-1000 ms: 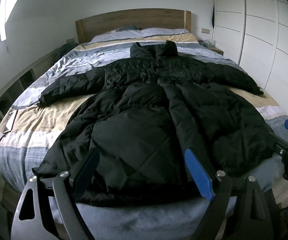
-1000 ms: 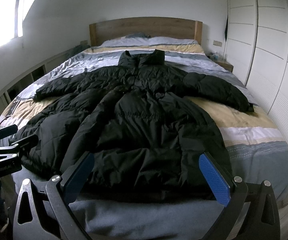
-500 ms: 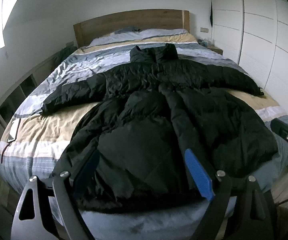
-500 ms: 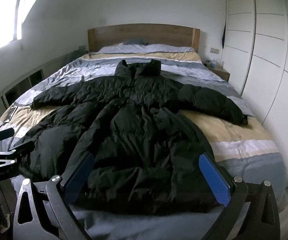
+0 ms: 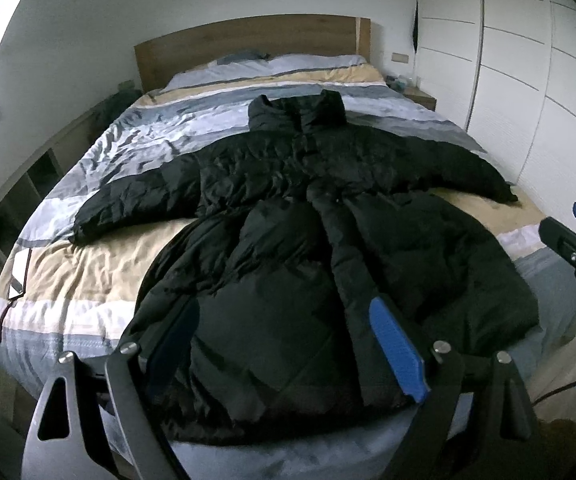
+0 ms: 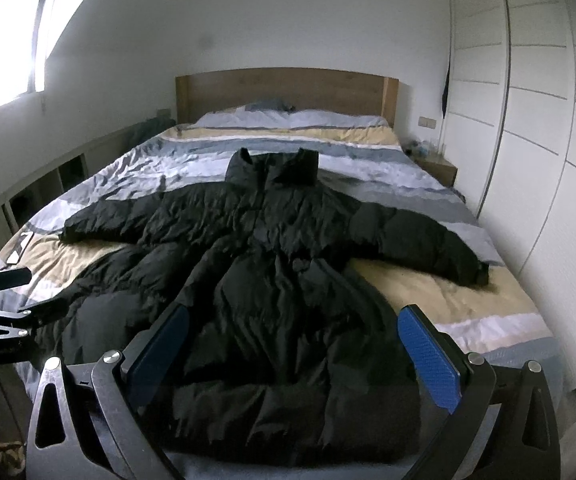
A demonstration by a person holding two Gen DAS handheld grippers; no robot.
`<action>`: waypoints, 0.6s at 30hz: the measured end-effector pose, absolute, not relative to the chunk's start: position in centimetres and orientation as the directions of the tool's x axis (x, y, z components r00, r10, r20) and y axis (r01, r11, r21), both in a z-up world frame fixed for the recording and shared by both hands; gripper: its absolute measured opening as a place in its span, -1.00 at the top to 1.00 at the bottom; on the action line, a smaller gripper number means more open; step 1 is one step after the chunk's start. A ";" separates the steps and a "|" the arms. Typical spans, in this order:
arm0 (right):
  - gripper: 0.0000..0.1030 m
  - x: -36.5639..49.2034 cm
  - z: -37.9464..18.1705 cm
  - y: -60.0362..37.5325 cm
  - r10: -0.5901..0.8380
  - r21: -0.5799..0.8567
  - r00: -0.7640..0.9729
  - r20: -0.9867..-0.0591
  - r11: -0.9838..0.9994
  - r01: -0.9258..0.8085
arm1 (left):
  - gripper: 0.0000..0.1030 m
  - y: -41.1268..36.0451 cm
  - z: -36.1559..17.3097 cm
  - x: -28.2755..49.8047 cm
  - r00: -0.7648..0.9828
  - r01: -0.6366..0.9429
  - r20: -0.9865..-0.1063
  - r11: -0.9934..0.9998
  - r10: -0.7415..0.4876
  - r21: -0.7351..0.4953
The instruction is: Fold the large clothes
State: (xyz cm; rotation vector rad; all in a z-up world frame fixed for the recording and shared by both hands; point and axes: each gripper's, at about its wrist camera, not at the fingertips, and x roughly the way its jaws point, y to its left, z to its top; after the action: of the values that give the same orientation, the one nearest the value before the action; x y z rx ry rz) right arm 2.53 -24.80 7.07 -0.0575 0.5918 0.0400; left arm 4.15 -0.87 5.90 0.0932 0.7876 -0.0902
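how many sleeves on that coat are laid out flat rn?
2. The left sleeve of the black coat stretches toward the window side of the bed; the right sleeve stretches toward the wardrobe. Neither is folded in or hidden.

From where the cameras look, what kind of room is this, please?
Most likely a home bedroom: a double bed with a wooden headboard and striped bedding, a tall white wardrobe, and a bedside table. A black puffer coat lies spread on the bed.
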 end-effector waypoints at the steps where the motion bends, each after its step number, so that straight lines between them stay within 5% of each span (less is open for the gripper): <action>1: -0.99 2.7 7.1 -24.7 0.020 -0.046 0.831 -0.556 0.997 -0.054 | -0.70 -1.1 6.1 4.4 0.700 0.122 -0.712 0.991 -0.053 0.046; 18: -0.99 9.1 6.8 -25.0 0.032 -0.019 0.829 -0.558 0.998 -0.052 | -0.69 1.8 5.4 8.9 0.672 0.018 -0.741 1.000 0.001 0.017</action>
State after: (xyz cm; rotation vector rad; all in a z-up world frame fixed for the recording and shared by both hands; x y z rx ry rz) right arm 9.09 -25.02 6.81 -0.0342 0.5913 0.0449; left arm 8.88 1.78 5.44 0.0240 0.8341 -0.0097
